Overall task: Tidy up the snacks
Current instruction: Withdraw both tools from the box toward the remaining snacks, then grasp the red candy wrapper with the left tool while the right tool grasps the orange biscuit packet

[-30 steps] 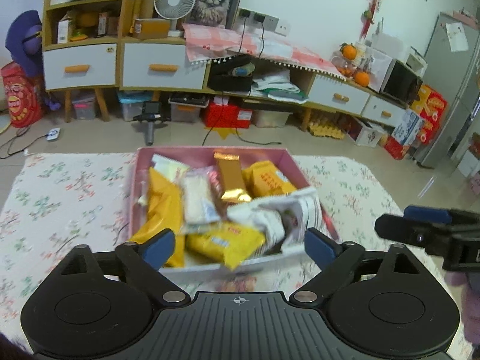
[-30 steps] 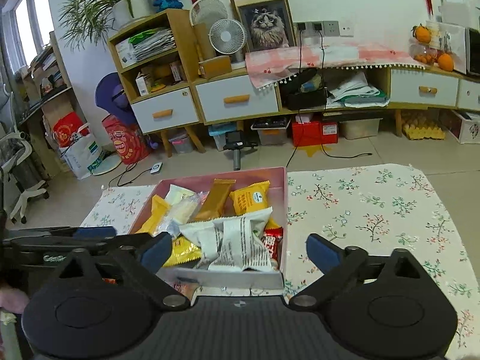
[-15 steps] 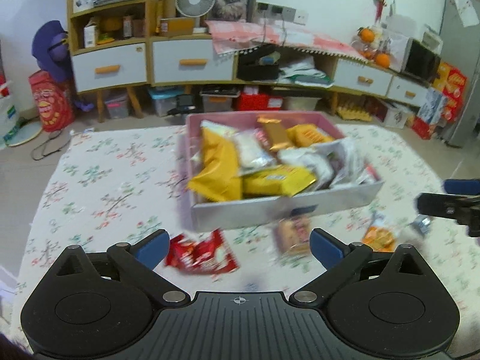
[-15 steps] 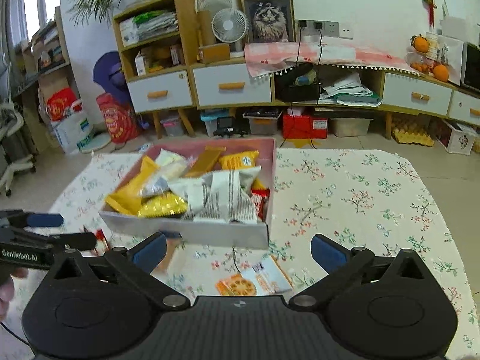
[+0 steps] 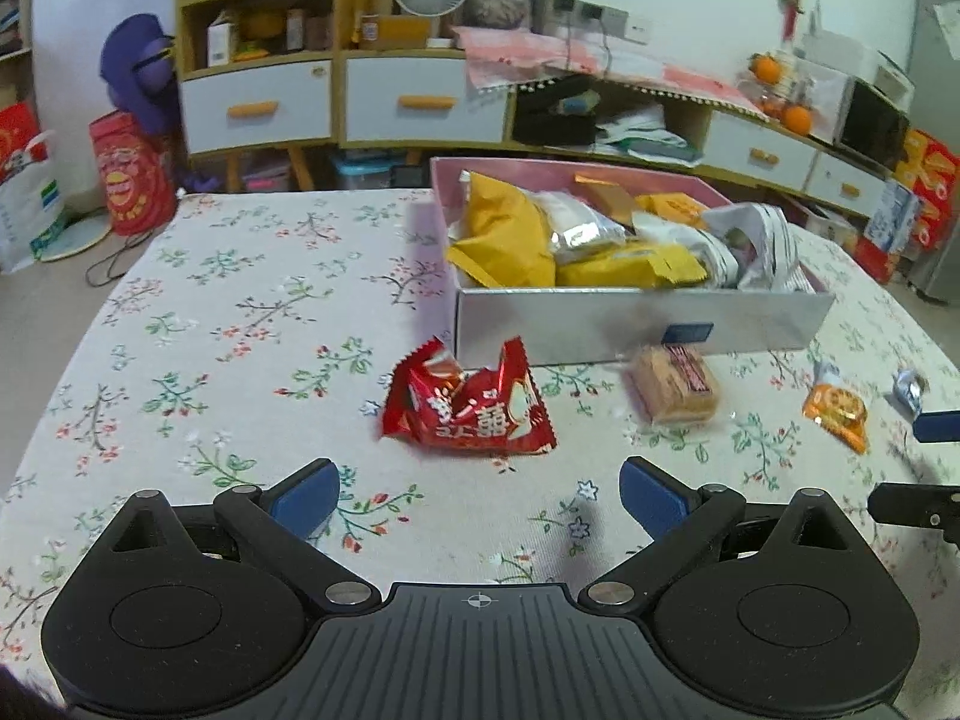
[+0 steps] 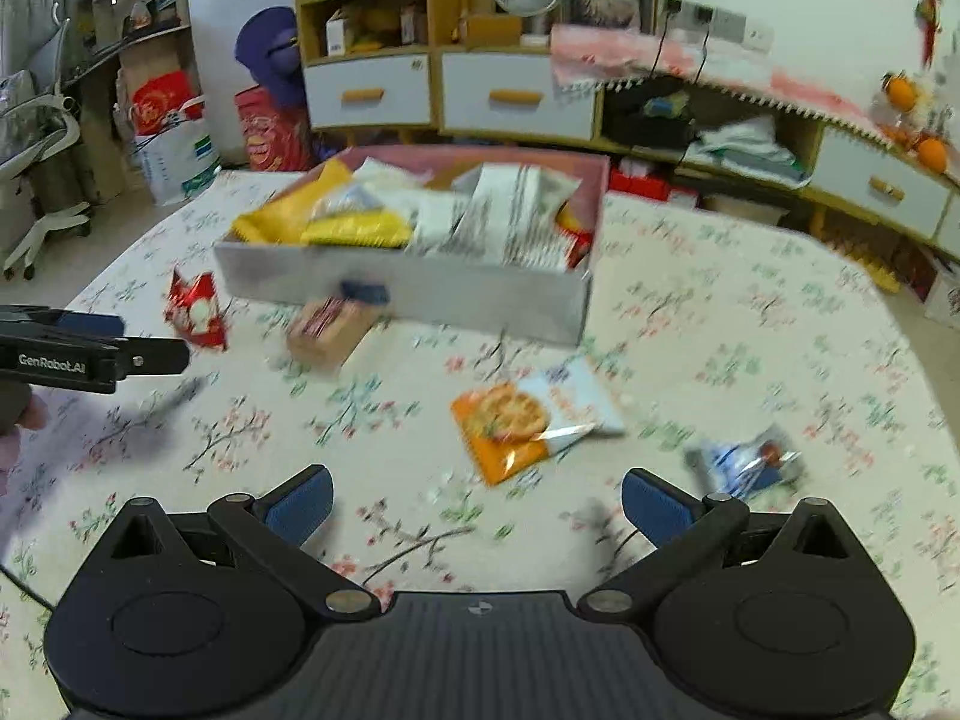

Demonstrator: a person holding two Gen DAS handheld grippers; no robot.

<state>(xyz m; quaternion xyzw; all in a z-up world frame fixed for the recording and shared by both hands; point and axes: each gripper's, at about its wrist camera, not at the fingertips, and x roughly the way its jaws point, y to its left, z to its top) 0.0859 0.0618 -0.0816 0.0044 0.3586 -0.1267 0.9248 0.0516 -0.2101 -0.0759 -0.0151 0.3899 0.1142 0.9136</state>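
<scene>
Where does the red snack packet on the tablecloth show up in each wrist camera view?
Left wrist view: the red snack packet lies centre frame, just ahead of the open left tongs.
Right wrist view: the packet sits far left, by the tip of the other tongs.
Shared landmark: the snack box, whose near left corner the packet lies beside.

Soft, even indoor light with faint shadows under the gripper fingers; fisheye bending curves the furniture at the frame edges, corners go black, and motion blur smears the right wrist view more than the left.
</scene>
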